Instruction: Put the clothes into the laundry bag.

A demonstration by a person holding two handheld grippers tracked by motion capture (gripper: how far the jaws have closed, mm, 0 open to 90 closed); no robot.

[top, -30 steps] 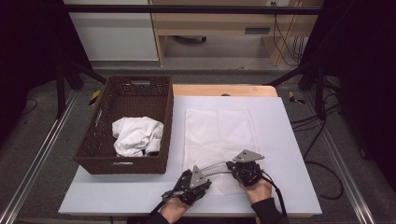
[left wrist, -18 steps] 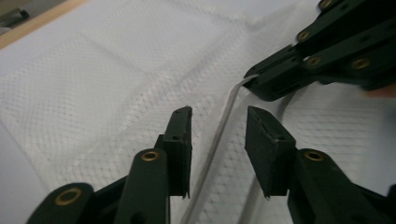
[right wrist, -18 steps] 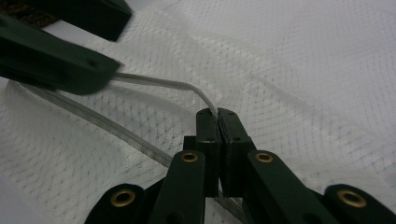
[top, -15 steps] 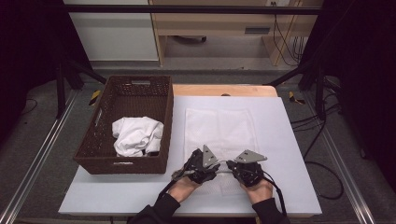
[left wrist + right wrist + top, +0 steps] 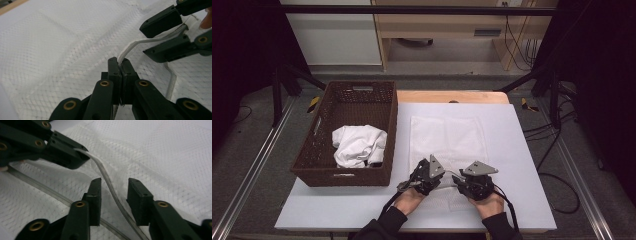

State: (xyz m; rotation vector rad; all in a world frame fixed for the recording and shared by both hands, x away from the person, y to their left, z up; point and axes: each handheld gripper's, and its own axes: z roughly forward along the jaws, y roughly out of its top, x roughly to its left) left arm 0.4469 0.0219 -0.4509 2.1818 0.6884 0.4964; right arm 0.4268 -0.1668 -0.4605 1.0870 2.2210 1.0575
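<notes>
A white mesh bag (image 5: 447, 134) lies flat on the white table (image 5: 522, 165), with a white drawstring cord (image 5: 140, 43) running along its near edge. My left gripper (image 5: 121, 67) is shut on this cord, which rises out of its tips and arcs away toward my right gripper (image 5: 163, 37). In the right gripper view, my right gripper (image 5: 113, 190) is open, and the cord (image 5: 106, 176) passes between its two jaws without being pinched. The left gripper (image 5: 75, 157) holds the cord's far end there. From above, the left gripper (image 5: 439, 176) and right gripper (image 5: 458, 180) sit close together at the bag's near end.
A dark wicker basket (image 5: 344, 97) stands on the table's left side and holds a crumpled white cloth (image 5: 357, 145). A wooden board (image 5: 447, 96) borders the table's far edge. Metal rails run along both sides of the table.
My left gripper has moved forward and to the right onto the bag's near edge, beside the right gripper, and has shut on the cord. The right hand has barely moved.
</notes>
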